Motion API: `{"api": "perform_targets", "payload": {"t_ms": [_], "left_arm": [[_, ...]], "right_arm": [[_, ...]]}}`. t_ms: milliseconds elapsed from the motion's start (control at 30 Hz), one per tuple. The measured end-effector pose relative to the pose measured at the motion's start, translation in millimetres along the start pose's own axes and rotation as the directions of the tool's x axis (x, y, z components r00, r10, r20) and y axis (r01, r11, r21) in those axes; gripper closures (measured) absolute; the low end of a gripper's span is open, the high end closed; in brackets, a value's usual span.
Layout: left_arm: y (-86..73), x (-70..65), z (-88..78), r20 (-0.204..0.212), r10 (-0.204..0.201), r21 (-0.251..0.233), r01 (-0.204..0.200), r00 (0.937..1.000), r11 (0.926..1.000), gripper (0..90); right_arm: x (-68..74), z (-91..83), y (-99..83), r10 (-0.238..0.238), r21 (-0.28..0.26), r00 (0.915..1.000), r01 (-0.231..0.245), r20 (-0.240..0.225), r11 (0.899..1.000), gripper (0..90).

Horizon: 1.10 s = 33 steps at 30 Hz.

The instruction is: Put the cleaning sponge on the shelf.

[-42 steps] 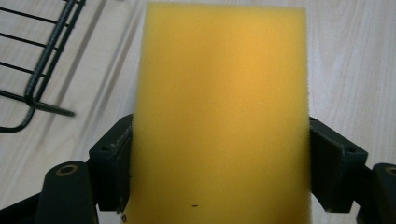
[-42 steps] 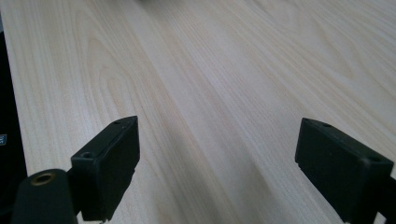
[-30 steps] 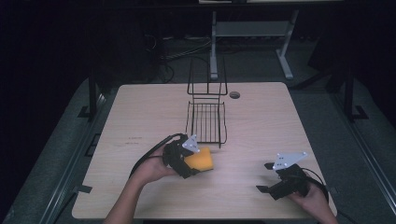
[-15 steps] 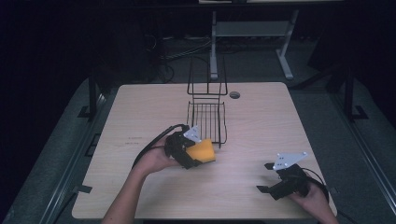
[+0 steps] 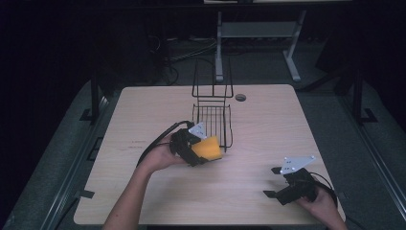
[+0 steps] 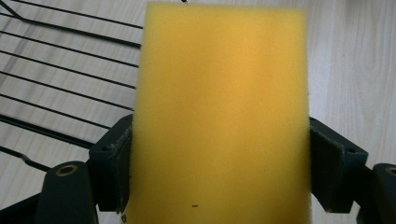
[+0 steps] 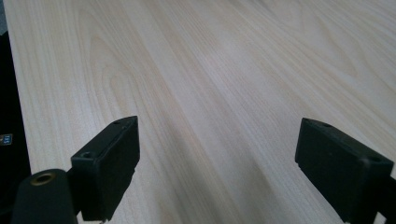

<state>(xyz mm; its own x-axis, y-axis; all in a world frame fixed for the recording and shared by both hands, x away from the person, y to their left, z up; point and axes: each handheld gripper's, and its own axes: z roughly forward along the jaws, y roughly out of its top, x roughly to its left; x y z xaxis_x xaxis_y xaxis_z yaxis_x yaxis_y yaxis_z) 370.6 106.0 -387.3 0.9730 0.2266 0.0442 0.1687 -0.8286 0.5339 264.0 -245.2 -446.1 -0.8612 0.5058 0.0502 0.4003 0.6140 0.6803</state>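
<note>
While the left gripper (image 5: 203,152) clamps the sponge (image 5: 207,148) just beside the rack's (image 5: 213,120) near edge, pickup looks done and placing it in the rack seems left. Idle at near right, the right gripper (image 5: 273,183) has its jaws apart.

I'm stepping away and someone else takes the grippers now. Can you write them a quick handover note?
Left gripper: shut on the yellow sponge, held off the table at the near end of the black wire basket.
Right gripper: open, holding nothing, low over the table near the front right corner.
Done: sponge picked up and brought to the basket.
Left: probably set the sponge in the basket and let go.
</note>
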Motion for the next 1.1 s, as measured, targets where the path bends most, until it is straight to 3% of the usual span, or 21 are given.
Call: {"api": "perform_targets", "payload": {"t_ms": [267,367,533,767,1100], "left_arm": [[4.6,7.2,-0.7,0.002,0.003,0.001,-0.003,1.0,1.0,21.8],[6.7,14.5,-1.7,0.004,-0.019,-0.02,0.019,0.9998,0.9996,21.8],[12.8,20.1,-2.3,-0.002,0.004,-0.012,-0.004,1.0,0.9999,21.8],[19.5,28.0,2.4,-0.001,0.007,0.01,-0.007,1.0,0.9999,21.8],[26.4,43.0,5.4,0.009,0.0,0.005,0.0,1.0,1.0,21.8]], "right_arm": [[0.1,-0.5,0.2,-0.001,-0.002,1.0,0.001,-0.001,1.0,13.6],[0.1,-0.5,0.5,-0.001,-0.002,1.0,0.001,-0.001,1.0,13.6],[-0.1,-0.2,0.4,-0.003,-0.001,1.0,0.003,-0.001,1.0,13.6],[0.1,-0.5,0.4,0.001,-0.002,1.0,-0.001,-0.003,1.0,13.6],[-0.6,-0.3,0.2,0.005,0.002,1.0,-0.005,-0.005,1.0,13.6]]}}
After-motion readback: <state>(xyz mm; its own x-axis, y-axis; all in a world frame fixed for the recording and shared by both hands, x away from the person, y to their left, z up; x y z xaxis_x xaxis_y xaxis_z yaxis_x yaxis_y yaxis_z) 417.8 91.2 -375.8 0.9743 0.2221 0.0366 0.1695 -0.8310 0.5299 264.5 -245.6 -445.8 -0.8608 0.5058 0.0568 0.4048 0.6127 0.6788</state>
